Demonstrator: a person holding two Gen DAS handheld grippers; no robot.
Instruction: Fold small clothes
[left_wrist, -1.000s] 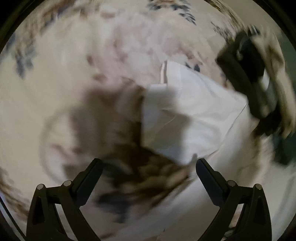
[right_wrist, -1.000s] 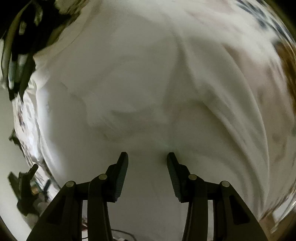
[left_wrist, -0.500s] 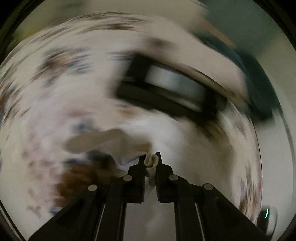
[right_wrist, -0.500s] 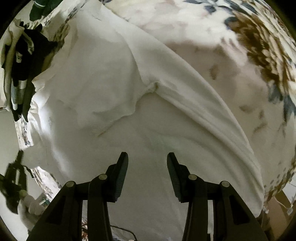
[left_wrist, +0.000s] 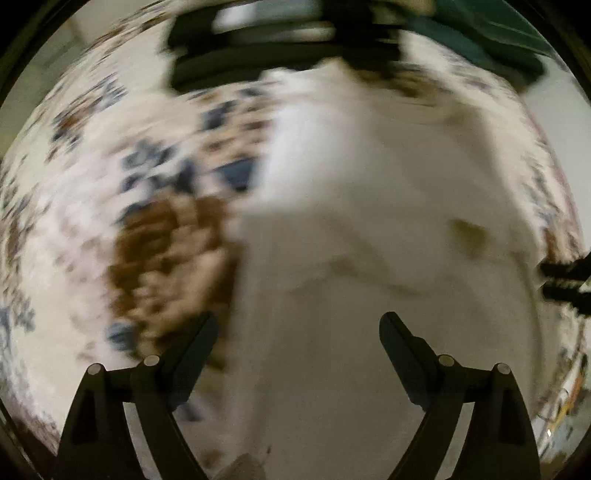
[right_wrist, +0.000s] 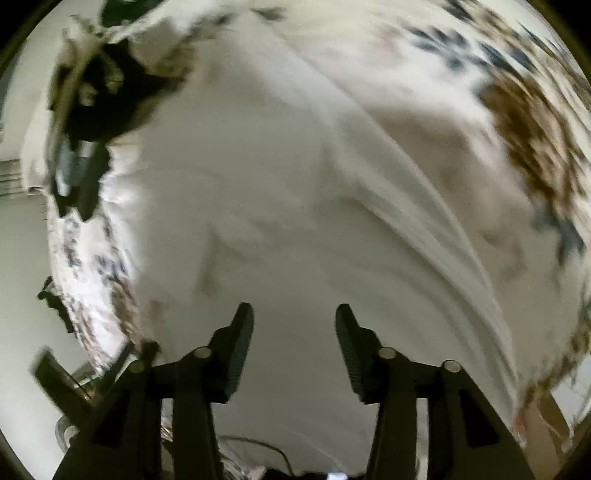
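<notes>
A white garment (left_wrist: 369, 221) lies spread on a floral-patterned cloth (left_wrist: 92, 184). Both views are blurred by motion. My left gripper (left_wrist: 298, 328) is open and empty, just above the garment near its left edge. In the right wrist view the same white garment (right_wrist: 277, 184) fills the middle, with a long folded edge (right_wrist: 424, 206) running down the right side. My right gripper (right_wrist: 294, 321) is open and empty over the garment. The right gripper's dark fingers (left_wrist: 565, 280) show at the right edge of the left wrist view.
A pile of dark clothes (right_wrist: 92, 96) lies at the garment's far left end in the right wrist view, and shows as a dark blur (left_wrist: 277, 48) at the top of the left wrist view. A green item (left_wrist: 480, 29) lies beyond it. The floral cloth (right_wrist: 517, 110) extends right.
My left gripper was shut on a fold of the white garment half a second ago; it has let go and opened wide. The right gripper stayed open and shifted slightly over the garment.
</notes>
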